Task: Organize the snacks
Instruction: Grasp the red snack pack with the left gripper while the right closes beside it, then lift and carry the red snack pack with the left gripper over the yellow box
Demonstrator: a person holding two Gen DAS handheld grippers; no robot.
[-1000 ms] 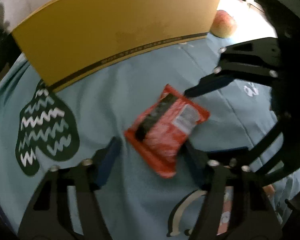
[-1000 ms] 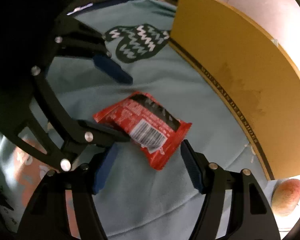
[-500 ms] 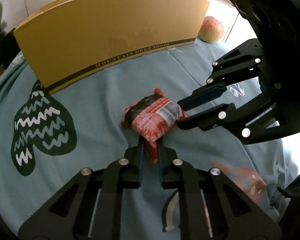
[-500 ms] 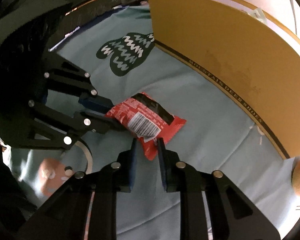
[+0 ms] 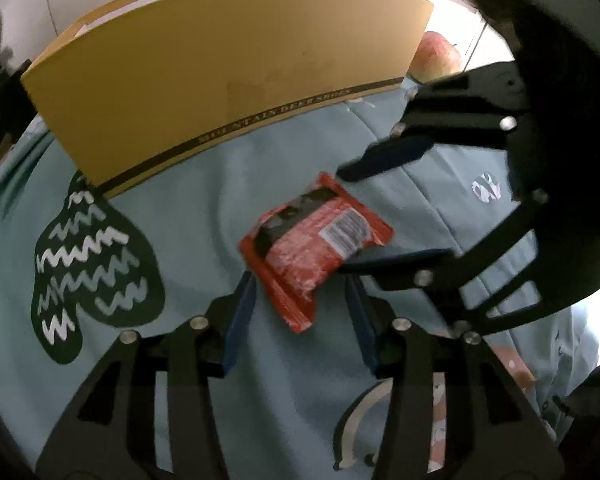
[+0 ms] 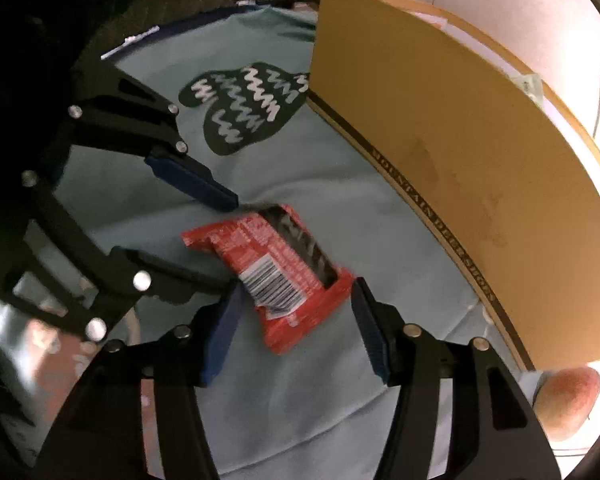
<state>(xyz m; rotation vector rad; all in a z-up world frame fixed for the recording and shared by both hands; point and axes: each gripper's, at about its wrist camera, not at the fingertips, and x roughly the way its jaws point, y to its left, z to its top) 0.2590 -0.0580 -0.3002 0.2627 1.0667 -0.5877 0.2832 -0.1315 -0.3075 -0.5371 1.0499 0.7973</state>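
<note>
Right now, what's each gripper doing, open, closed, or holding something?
Left gripper: open, jaws just reopened, straddling one end of the red snack packet, not gripping.
Right gripper: open, just reopened, straddling the packet's other end, not gripping.

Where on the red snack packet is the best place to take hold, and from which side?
Probably the flat crimped end of the red snack packet, from above with jaws across its narrow width. It lies flat on the blue cloth, and that thin end sits between the left gripper fingers, whose jaws have just been opening.
</note>
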